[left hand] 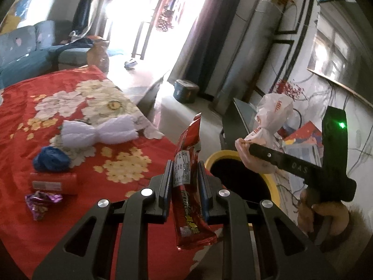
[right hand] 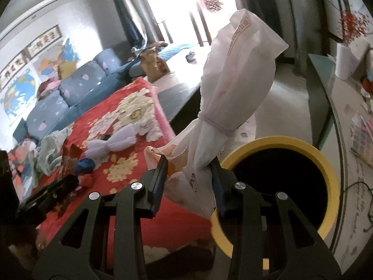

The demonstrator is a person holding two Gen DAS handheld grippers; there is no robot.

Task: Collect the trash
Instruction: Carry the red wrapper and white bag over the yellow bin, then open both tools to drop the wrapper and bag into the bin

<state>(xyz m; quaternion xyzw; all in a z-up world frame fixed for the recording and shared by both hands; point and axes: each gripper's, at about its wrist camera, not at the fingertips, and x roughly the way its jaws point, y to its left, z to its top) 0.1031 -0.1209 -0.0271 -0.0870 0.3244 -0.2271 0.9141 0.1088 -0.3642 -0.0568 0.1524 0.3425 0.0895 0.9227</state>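
My left gripper (left hand: pixel 184 177) is matte black, with open triangular cutouts in its linkage arms, round silver screws at the pivots and dark blue pads (left hand: pixel 166 184). My right gripper (right hand: pixel 190 177) matches it. Seen from the left wrist camera, it carries faint lettering, a green light, and a bare hand (left hand: pixel 310 212) in a fur-trimmed cuff.

Bright daylight through tall glass doors (left hand: pixel 149 16) at the far end, dark curtains (left hand: pixel 198 35) at either side. Pale glossy floor (left hand: pixel 144 77). Blue sofa (right hand: pixel 77 86) along the left wall, maps (right hand: pixel 21 91) and framed calligraphy (right hand: pixel 30 49) above. Red floral cloth (left hand: pixel 28 116) over the table. Tall grey air conditioner (left hand: pixel 251 53) by the right wall, glass-topped cabinet (right hand: pixel 326 107) beside.
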